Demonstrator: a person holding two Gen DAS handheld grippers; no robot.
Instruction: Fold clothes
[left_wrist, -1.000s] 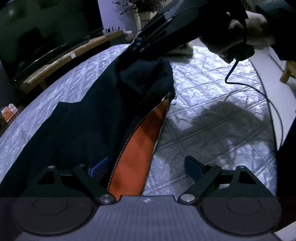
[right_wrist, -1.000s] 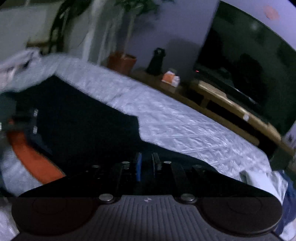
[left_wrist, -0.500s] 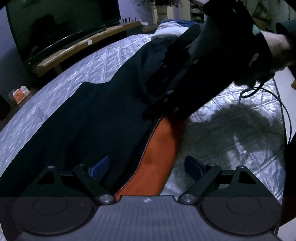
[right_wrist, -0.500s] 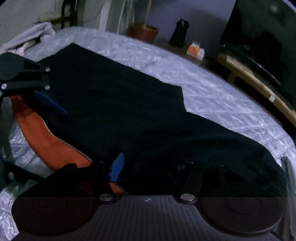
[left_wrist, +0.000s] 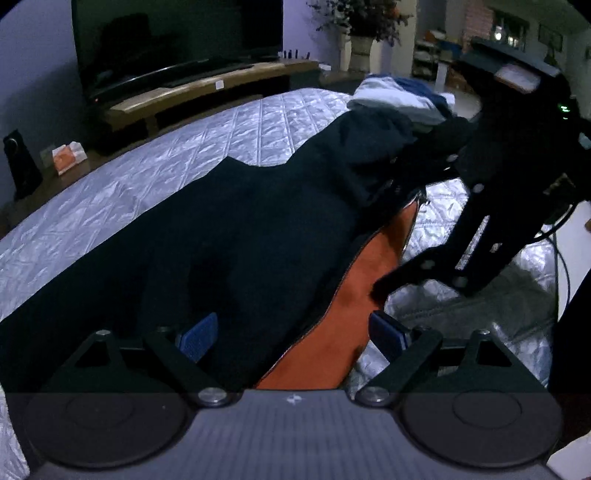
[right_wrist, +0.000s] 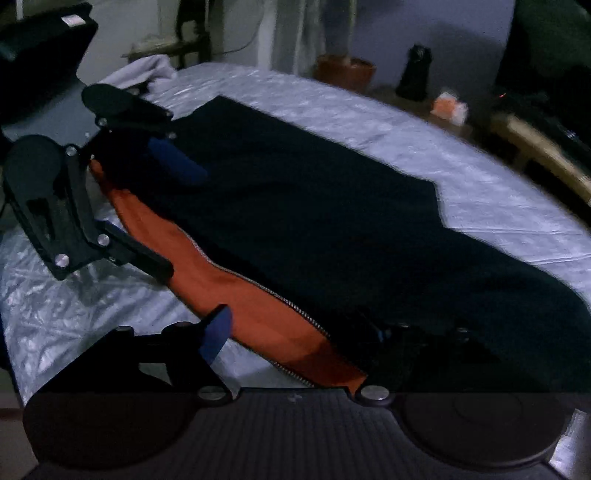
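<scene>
A dark jacket (left_wrist: 251, 229) with an orange lining (left_wrist: 332, 343) and a metal zip lies spread along the silver quilted bed (left_wrist: 207, 147). My left gripper (left_wrist: 291, 334) is open low over the jacket's near end. One blue pad is above the dark cloth, the other beside the orange edge. My right gripper (left_wrist: 384, 236) is open further along that zip edge. In the right wrist view the jacket (right_wrist: 332, 229) runs across the bed, and the right gripper (right_wrist: 301, 332) straddles the zip (right_wrist: 288, 306) without pressing it. The left gripper (right_wrist: 181, 221) spans the lining (right_wrist: 147, 221).
A pile of pale and blue clothes (left_wrist: 402, 99) sits at the bed's far end. A television (left_wrist: 177, 37) on a wooden bench (left_wrist: 207, 88), a speaker (left_wrist: 18, 162) and a potted plant (left_wrist: 360, 55) line the wall. A cable (left_wrist: 561, 258) hangs at the bed's right edge.
My right gripper, shut on dark cloth a second ago, has opened and come down over the zip edge. The left gripper has shifted along the jacket and rolled, staying open.
</scene>
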